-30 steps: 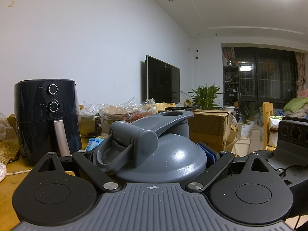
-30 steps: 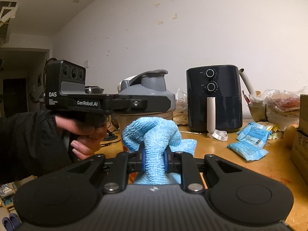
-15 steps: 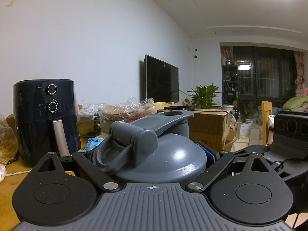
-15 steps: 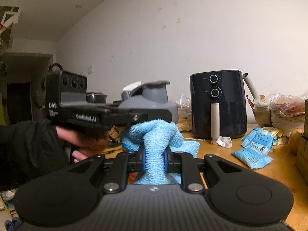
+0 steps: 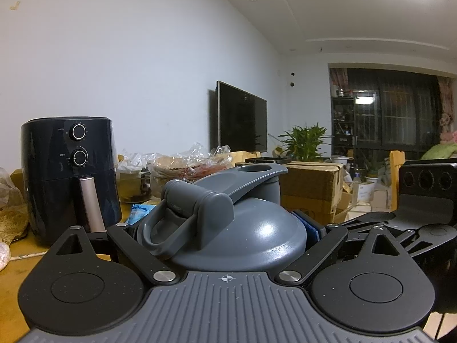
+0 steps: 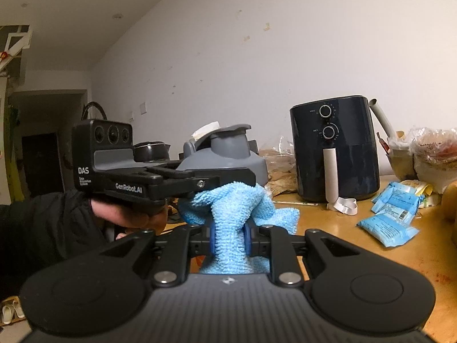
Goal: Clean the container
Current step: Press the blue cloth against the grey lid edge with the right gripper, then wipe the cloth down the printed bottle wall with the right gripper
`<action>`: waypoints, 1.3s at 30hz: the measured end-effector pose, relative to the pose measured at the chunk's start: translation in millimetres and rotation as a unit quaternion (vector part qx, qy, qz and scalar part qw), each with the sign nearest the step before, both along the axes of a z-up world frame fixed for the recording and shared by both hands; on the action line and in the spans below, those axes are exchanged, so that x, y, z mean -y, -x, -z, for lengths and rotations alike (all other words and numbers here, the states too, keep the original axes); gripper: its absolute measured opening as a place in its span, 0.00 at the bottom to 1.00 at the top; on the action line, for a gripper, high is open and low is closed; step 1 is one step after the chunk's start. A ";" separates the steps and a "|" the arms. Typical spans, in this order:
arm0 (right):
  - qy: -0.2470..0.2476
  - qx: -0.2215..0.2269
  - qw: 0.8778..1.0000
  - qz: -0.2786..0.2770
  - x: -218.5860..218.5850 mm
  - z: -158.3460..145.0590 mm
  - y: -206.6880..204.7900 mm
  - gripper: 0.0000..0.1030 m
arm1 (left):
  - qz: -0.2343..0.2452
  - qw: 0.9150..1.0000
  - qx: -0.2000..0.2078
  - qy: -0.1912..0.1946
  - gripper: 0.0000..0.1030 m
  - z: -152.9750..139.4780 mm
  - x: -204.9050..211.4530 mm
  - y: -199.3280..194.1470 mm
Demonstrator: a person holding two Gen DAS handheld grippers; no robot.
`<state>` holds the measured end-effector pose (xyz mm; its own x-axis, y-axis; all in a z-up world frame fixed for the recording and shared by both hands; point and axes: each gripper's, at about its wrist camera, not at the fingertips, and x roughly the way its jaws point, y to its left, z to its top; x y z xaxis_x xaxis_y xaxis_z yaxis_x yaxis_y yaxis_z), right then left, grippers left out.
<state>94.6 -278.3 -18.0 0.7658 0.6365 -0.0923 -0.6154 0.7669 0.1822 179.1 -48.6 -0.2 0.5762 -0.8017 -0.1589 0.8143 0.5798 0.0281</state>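
I clamp the left gripper [image 5: 225, 228] on the container [image 5: 237, 228] (steadying it) so the right gripper [image 6: 230, 235], pinching the cloth [image 6: 231, 208], can wipe.

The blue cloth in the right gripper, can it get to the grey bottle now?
Probably yes. The blue cloth, pinched in the right gripper, already sits just under the grey bottle; only the left gripper clamped around the bottle crowds that side.

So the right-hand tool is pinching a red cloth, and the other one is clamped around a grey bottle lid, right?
Nearly. The cloth in the right gripper is light blue, not red, as the right wrist view shows. The rest holds: the left gripper is clamped around the grey bottle lid.
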 end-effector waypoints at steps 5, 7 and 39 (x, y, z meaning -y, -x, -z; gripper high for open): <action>0.019 0.007 1.000 0.002 -3.8 -1.1 2.1 0.16 | 0.000 1.000 0.001 -0.001 0.92 -0.1 1.1 0.2; 0.022 0.002 1.000 0.004 -5.1 -2.5 2.0 0.16 | -0.001 1.000 0.000 0.000 0.92 -0.2 2.0 0.8; 0.060 -0.042 0.997 0.010 -14.5 25.1 -2.1 0.12 | -0.005 1.000 0.002 -0.005 0.92 -0.1 0.8 -4.4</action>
<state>96.7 -263.9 -43.0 0.7644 0.6016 -0.2320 -0.5861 0.7982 0.1390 183.4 -49.4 -0.1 0.5842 -0.7948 -0.1643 0.8089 0.5867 0.0380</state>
